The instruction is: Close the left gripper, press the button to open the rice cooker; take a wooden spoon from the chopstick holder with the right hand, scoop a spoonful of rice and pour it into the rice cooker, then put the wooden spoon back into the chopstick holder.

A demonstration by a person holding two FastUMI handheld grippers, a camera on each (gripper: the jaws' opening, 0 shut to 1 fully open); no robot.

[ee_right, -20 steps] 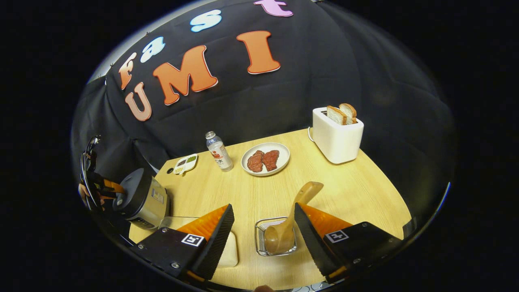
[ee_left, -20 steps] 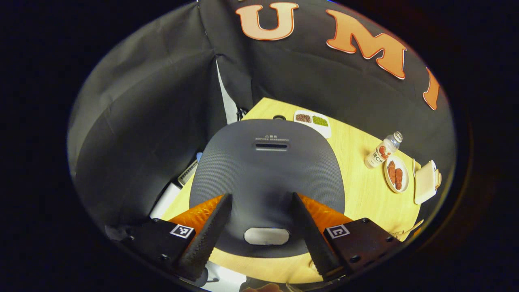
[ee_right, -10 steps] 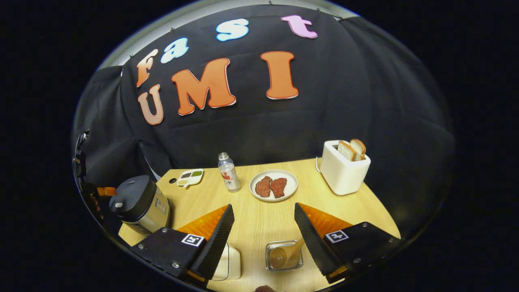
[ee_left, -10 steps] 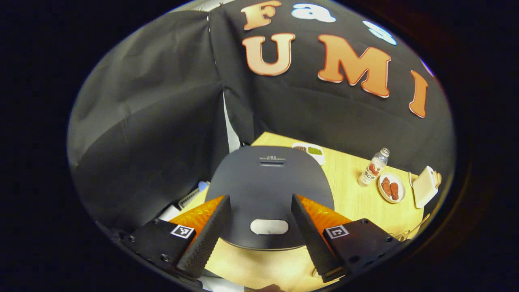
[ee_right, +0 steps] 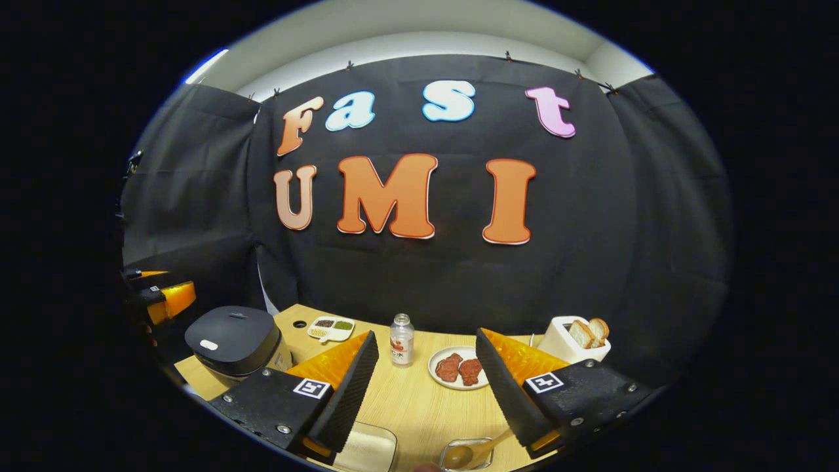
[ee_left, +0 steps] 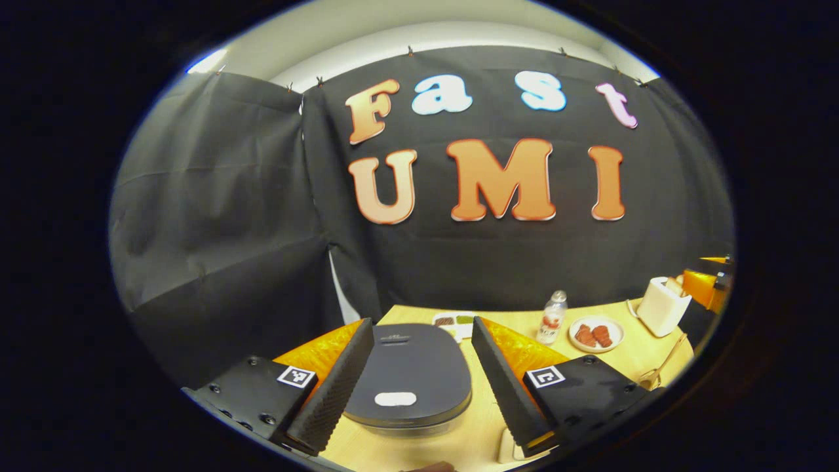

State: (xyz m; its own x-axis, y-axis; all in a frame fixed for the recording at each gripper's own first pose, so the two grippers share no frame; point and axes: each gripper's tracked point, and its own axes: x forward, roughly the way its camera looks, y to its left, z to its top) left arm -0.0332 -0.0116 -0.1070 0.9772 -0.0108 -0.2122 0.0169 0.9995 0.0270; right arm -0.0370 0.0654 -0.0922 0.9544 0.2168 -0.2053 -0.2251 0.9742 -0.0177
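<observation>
The dark grey rice cooker (ee_left: 406,377) stands with its lid down, and its white oval button (ee_left: 395,398) faces me between the fingers of my left gripper (ee_left: 421,324). That gripper is open and held above and back from the cooker, touching nothing. In the right gripper view the cooker (ee_right: 229,337) sits at the left of the table. My right gripper (ee_right: 426,334) is open and empty, raised over the table's near side. Below it the wooden spoon (ee_right: 472,452) lies slanted in the wire chopstick holder (ee_right: 452,449). A pale rice container (ee_right: 367,449) sits left of the holder.
On the wooden table (ee_right: 406,406) stand a small bottle (ee_right: 401,339), a plate of meat (ee_right: 459,368), a white toaster with bread (ee_right: 570,341) and a small divided dish (ee_right: 331,328). The left gripper's orange side (ee_right: 167,298) shows beside the cooker.
Both grippers have risen and tilted up, away from the table, so the cooker and the holder now sit lower and smaller. Both stayed open; the lid stayed down.
</observation>
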